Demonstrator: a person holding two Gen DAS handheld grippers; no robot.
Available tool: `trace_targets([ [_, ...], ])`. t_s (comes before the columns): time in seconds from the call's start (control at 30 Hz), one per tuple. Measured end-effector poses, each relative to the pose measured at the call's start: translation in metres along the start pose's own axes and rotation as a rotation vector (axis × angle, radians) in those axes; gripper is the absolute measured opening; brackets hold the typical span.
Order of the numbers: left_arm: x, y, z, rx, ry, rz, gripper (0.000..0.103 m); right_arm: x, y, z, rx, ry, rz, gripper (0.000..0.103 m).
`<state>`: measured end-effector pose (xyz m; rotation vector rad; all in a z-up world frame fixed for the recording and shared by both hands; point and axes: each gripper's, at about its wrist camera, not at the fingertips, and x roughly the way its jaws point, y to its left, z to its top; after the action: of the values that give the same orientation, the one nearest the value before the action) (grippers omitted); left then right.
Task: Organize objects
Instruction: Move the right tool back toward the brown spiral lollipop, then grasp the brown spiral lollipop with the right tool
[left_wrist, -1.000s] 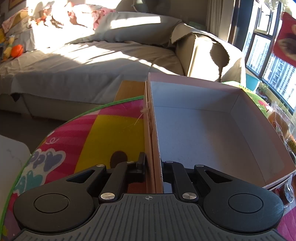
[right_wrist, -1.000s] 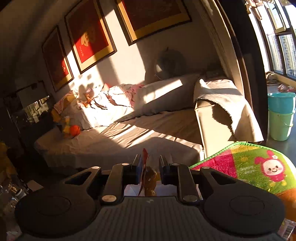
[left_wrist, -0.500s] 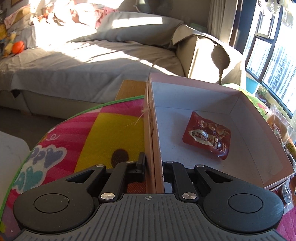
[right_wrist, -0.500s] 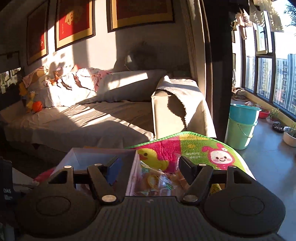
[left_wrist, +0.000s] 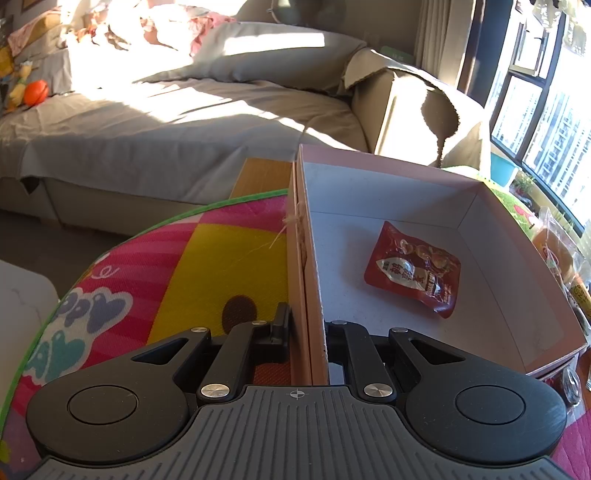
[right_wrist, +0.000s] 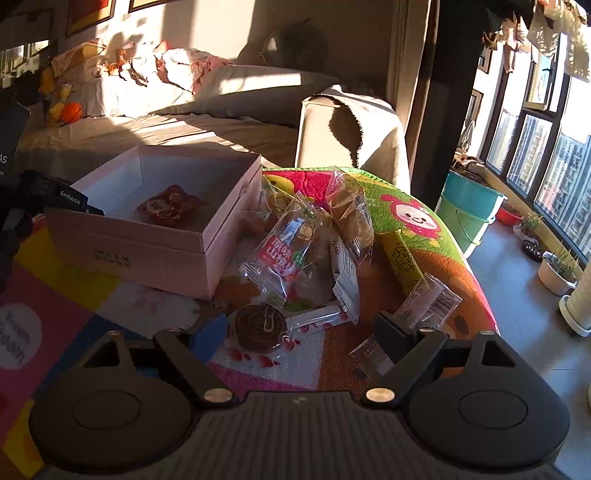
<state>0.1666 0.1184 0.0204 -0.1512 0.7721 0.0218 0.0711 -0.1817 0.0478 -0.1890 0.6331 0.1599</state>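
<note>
Sunlit mat (right_wrist: 413, 221) carries the pink box (right_wrist: 162, 254). Left gripper (left_wrist: 306, 328): fingers clamped on the box's side wall. Red packet (left_wrist: 413, 269) lies flat inside the box. Right gripper (right_wrist: 295, 336): fingers wide apart, empty, above loose snacks (right_wrist: 317, 243) beside the box.

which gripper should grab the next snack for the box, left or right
Right, most likely. The right gripper is open and empty, right over the snack pile, with the spiral roll snack between its fingers. The left gripper is shut on the pink box wall, steadying it.
</note>
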Motion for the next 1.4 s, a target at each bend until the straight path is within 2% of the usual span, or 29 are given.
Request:
trace_targets([
  [0.13, 0.000, -0.001, 0.001, -0.001, 0.001, 0.001, 0.012, 0.004, -0.019, 0.001, 0.078, 0.000, -0.103, 0.091],
  [0.27, 0.000, -0.001, 0.000, -0.003, 0.002, 0.001, 0.012, 0.022, -0.051, 0.002, 0.192, 0.055, -0.244, 0.091],
  [0.37, 0.000, -0.001, 0.000, -0.002, 0.002, 0.001, 0.012, 0.033, -0.067, -0.002, 0.275, 0.094, -0.249, 0.091],
  [0.47, 0.000, 0.000, 0.000, -0.003, 0.006, -0.001, 0.013, 0.041, -0.070, -0.003, 0.299, 0.113, -0.244, 0.091],
  [0.53, -0.001, 0.000, -0.001, -0.003, 0.008, -0.002, 0.013, 0.038, -0.065, -0.001, 0.297, 0.102, -0.210, 0.091],
  [0.67, -0.001, -0.001, -0.001, -0.006, 0.010, 0.002, 0.013, 0.025, -0.042, 0.005, 0.257, 0.054, -0.079, 0.091],
  [0.77, -0.001, -0.002, -0.001, -0.007, 0.012, 0.002, 0.013, 0.021, -0.017, 0.007, 0.212, 0.050, 0.019, 0.091],
  [0.9, -0.002, -0.002, 0.000, -0.009, 0.016, 0.002, 0.013, 0.030, 0.011, 0.007, 0.171, 0.083, 0.056, 0.088],
  [1.03, -0.002, -0.002, 0.000, -0.010, 0.018, 0.001, 0.013, 0.044, 0.021, 0.006, 0.166, 0.127, 0.037, 0.052],
  [1.1, -0.002, -0.001, 0.000, -0.010, 0.018, 0.001, 0.013, 0.041, 0.019, 0.005, 0.155, 0.126, 0.050, 0.044],
  [1.17, -0.002, -0.001, 0.000, -0.011, 0.018, 0.001, 0.013, 0.035, 0.016, 0.001, 0.137, 0.136, 0.083, 0.045],
  [1.4, -0.002, -0.001, 0.000, -0.011, 0.016, -0.001, 0.013, 0.002, 0.003, -0.024, 0.021, 0.155, 0.117, 0.045],
])
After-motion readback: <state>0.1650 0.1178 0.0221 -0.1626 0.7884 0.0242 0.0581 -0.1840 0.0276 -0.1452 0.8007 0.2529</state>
